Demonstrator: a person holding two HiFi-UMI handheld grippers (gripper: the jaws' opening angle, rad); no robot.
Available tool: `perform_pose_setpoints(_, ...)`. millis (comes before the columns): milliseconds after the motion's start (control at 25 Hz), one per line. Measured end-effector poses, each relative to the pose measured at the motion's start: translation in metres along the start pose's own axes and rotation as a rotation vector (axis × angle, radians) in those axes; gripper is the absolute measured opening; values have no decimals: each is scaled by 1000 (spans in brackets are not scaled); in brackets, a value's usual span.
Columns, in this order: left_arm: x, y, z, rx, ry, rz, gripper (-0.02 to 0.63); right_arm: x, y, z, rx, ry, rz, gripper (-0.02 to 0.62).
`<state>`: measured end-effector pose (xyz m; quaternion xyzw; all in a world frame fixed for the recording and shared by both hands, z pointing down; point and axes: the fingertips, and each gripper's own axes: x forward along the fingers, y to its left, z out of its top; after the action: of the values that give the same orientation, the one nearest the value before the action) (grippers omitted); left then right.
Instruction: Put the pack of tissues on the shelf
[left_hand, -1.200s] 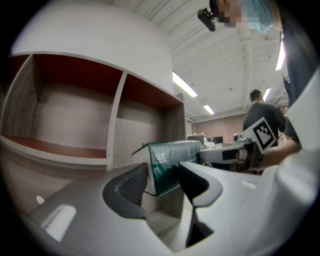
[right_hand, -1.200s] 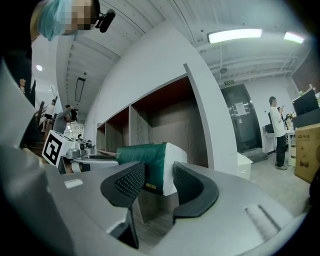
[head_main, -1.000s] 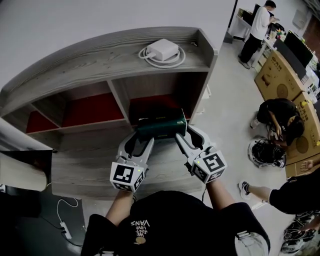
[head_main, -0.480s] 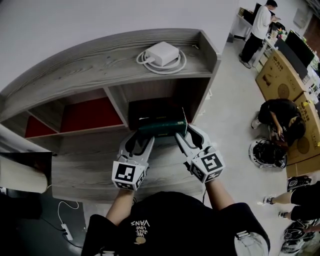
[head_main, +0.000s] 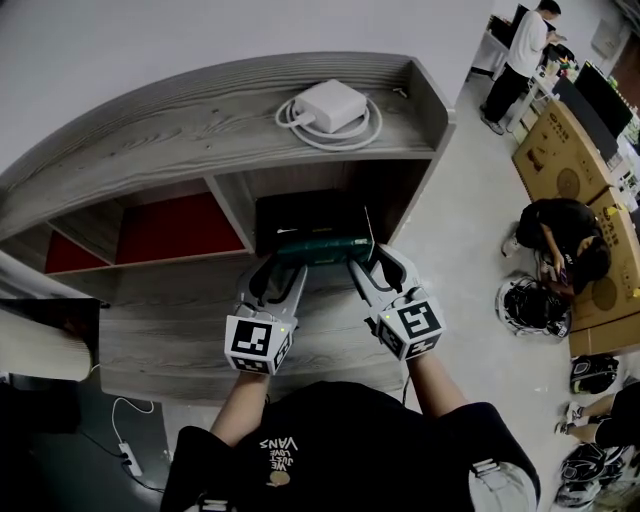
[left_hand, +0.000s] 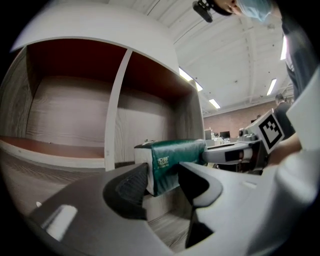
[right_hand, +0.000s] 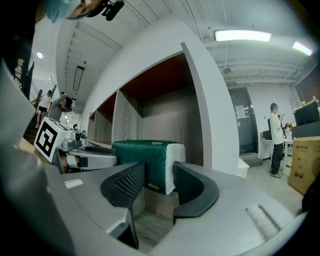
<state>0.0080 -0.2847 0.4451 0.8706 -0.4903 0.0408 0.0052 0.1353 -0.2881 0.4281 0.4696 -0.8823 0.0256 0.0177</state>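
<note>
Clamping the left end of the green plastic-wrapped pack of tissues (left_hand: 177, 159), my left gripper (left_hand: 162, 182) has both jaws pressed on the wrap. My right gripper (right_hand: 159, 182) pinches the right end the same way, with white paper showing at that end. The pack is held level between the two, at the mouth of the right-hand lower compartment of the grey wood-grain shelf (head_main: 170, 135). I can't tell if it touches the board below. The compartments to the left have red back panels (head_main: 180, 222). On the shelf's top sits a white charger brick (head_main: 328, 98) with a coiled cable. Far right: people and brown cardboard boxes (head_main: 560, 150) on the floor.
</note>
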Motion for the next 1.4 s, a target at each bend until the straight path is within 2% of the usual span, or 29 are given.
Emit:
perform_pose_setpoints(280,5,0,2,-14,-6,-21,236,6,-4,0,27,-4,-6,173)
perform_pose_setpoints(720,-2,2,3,-43,-14,-2,238,-1,-6,-4,78,-12,-43,173)
perform_pose_setpoints(1240,-28,-7,-9,-61,6,28,235,-20,7,-12,69,2,-59,172)
perform_pose_setpoints(1320,-31,-11,-12,-67,14,26,215,-20,11,-13,65,6,-54,172)
perform_pose_setpoints(1360,-31,-12,-13,-71,17,25,204,-20,12,-13,65,5,-53,167)
perform_pose_setpoints(1400,-32,-14,-14,-73,17,24,184,-21,13,-13,64,2,-53,119)
